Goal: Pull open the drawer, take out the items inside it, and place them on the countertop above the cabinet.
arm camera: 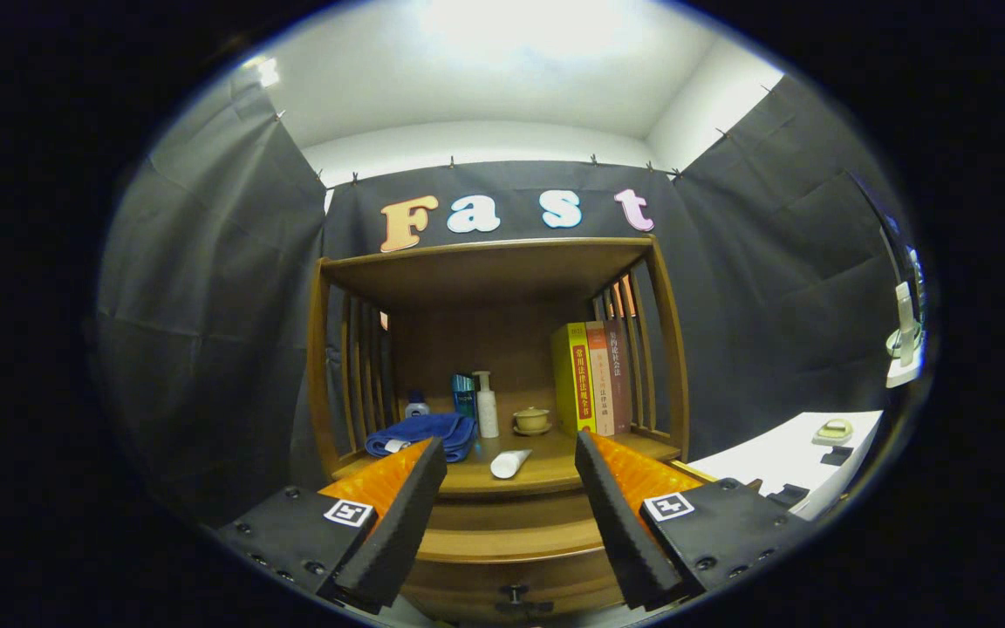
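Here the gripper (pixel 509 488) fingers stand spread, holding nothing, before the books (pixel 594 377) (spine lettering too small to read).

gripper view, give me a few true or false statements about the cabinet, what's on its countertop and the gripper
1. The gripper has its fingers spread apart with nothing between them. True.
2. The drawer below the countertop is pulled fully out. False: its front with the dark knob looks flush with the cabinet, apparently closed.
3. A blue towel lies folded on the countertop, beyond the left finger. True.
4. The books lie flat in a stack. False: they stand upright, side by side, against the slatted right side.
5. A white tube lies on the countertop, ahead of the gap between the fingers. True.
6. The small cup sits on top of the towel. False: it stands on the countertop beside the books.
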### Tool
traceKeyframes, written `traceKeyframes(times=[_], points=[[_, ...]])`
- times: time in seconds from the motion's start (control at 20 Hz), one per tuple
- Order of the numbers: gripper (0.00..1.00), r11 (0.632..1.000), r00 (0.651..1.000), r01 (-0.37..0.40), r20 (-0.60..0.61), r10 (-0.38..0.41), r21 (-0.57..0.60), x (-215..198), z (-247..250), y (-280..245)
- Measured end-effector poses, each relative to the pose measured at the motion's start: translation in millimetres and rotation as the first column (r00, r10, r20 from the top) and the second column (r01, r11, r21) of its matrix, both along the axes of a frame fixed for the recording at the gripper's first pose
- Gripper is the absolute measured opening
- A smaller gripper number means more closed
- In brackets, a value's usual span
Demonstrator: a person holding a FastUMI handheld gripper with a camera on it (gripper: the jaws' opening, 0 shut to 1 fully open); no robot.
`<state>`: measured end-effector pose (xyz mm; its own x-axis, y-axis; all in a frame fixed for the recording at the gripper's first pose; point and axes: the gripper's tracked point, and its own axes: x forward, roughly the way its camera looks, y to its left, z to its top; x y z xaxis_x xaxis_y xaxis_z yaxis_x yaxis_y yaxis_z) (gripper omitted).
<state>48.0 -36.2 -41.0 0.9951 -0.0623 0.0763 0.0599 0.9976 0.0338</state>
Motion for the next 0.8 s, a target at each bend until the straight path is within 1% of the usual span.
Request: traceKeyframes(times=[0.2, 0.3, 0.5, 0.65, 0.8], points=[[0.97, 0.997, 0.998, 0.056, 0.034, -0.055, -0.061, -32.4, -54.3, -14.9], [0.97, 0.995, 0.997, 0.079, 0.027, -0.078, -0.056, -32.1, -82.7, -16.2], [0.97, 1.0, 0.998, 0.025, -0.05, -0.025, -0.01, -28.3, -134.9, -6.1], [0.97, 1.0, 0.994, 0.013, -0.112, -0.013, -0.008, -26.6, -166.8, -5.2], [0.97, 1.0, 0.99, -0.004, -0.141, 0.001, -0.021, -21.9, -186.8, -3.2]])
